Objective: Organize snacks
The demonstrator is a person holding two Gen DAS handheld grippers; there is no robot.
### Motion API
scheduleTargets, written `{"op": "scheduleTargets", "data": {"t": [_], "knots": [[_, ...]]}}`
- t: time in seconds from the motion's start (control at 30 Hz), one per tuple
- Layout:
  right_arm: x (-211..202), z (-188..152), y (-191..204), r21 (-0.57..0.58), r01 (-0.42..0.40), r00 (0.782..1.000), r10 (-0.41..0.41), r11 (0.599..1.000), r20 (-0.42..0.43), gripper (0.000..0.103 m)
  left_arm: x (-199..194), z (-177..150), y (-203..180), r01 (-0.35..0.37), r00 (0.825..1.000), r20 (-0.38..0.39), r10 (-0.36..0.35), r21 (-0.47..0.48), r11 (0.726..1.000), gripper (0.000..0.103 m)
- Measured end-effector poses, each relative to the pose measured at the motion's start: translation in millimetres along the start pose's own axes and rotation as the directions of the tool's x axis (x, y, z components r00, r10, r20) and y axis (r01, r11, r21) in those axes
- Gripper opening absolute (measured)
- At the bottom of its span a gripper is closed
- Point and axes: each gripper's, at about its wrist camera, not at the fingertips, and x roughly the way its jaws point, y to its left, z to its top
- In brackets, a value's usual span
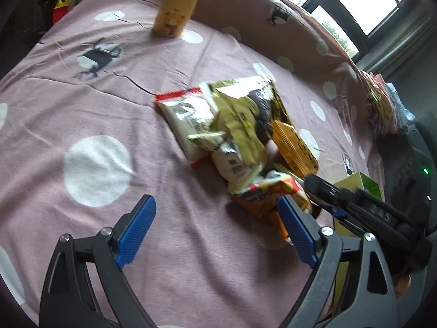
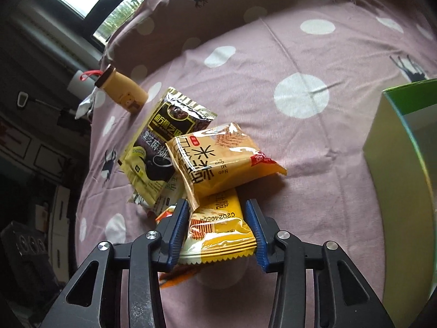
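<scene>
Lying between the right gripper's [image 2: 218, 231] fingers [image 2: 177, 227], yellow snack packet [image 2: 218, 227].

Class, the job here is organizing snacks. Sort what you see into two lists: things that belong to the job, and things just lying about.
Belongs to the job:
- yellow packet, between the right gripper pads
- orange-yellow packet
- dark sesame packet
- red-edged packet
- green box
- left gripper, open

Lying about:
- bear bottle
- spotted sheet
- window
</scene>
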Motion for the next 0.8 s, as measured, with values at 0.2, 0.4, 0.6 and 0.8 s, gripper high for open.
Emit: {"op": "scheduleTargets", "data": {"t": [0.2,0.4,0.6,0.8], "knots": [[-43.9,-20.9,25.3,-0.108,-0.047,0.994,0.058,0.993,0.097,0.045,-27.3,7.7,23.4,-0.033,0.997,0.073,0.037,-0.053,0.998,0.091],[-43.2,-33.5,65.9,-0.188,-0.113,0.988,0.131,0.976,0.086,0.045,-41.4,12.2,49.1,-0.061,0.993,0.094,0.072,-0.118,0.991,0.091],[-1.1,-50.7,97.0,-0.22,-0.037,0.999,0.038,0.975,0.001,0.045,-50.1,14.0,69.0,-0.101,0.989,0.095,0.116,-0.156,0.983,0.091],[0.4,-53.6,105.6,-0.227,-0.036,0.999,0.042,0.973,0.02,0.045,-48.9,13.7,78.0,-0.118,0.99,0.058,0.129,-0.165,0.979,0.089]]}}
